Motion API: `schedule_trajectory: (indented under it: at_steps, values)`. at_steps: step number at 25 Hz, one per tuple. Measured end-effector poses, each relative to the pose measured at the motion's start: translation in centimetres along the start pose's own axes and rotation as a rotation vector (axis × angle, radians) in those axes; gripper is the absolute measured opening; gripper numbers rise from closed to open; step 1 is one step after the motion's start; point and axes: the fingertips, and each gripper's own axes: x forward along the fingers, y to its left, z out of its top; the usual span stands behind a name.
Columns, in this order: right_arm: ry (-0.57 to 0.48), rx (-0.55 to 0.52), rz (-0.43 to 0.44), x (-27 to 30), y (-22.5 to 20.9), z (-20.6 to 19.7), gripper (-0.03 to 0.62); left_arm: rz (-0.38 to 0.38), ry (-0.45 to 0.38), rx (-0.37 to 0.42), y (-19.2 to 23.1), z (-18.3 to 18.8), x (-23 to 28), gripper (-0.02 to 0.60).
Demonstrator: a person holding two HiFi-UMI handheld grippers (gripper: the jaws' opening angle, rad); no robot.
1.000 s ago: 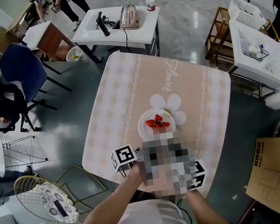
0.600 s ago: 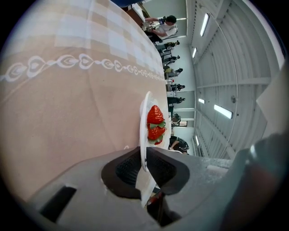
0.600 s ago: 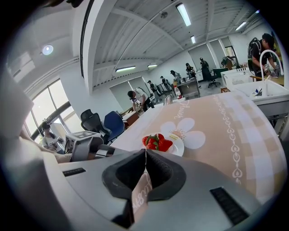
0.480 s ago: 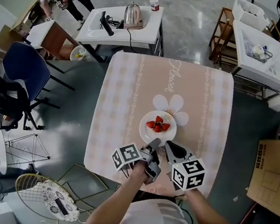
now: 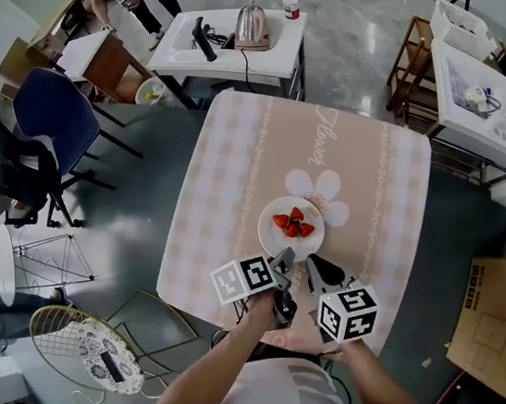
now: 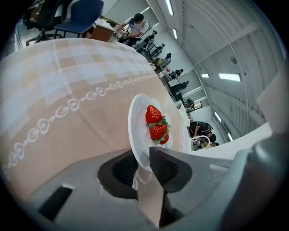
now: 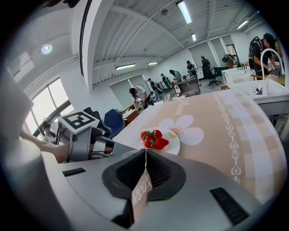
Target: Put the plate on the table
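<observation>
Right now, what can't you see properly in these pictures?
- Head view: part of the table's near edge, hidden by the person's arms.
- Right gripper view: the plate's near rim, behind the right gripper.
- Right gripper view: the yellowish bit past the strawberries, too small to name.
- Head view: the bottle's label, too small to read.

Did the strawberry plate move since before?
No. The plate still overlaps the same near petals of the tablecloth's flower print.
</observation>
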Motion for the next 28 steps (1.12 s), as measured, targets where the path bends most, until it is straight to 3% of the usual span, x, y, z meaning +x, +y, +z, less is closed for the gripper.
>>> schedule_trajectory:
  at_steps: [7,15,25,28]
  values:
    - [0.009,0.007,-0.003,0.0,-0.3,-0.2,0.005,0.105,0.043,0.107,1.3,0.1,-0.3,0.121]
    - [0.020,0.000,0.000,0.1,0.0,-0.3,0.005,0.186,0.042,0.313,1.5,0.8,-0.7,0.153]
    - [0.032,-0.007,0.011,0.3,0.4,-0.9,0.005,0.248,0.069,0.403,2.6,0.8,-1.2,0.190]
    - [0.039,-0.009,0.015,0.3,0.6,-1.0,0.005,0.307,0.076,0.479,3.1,1.1,-1.7,0.207]
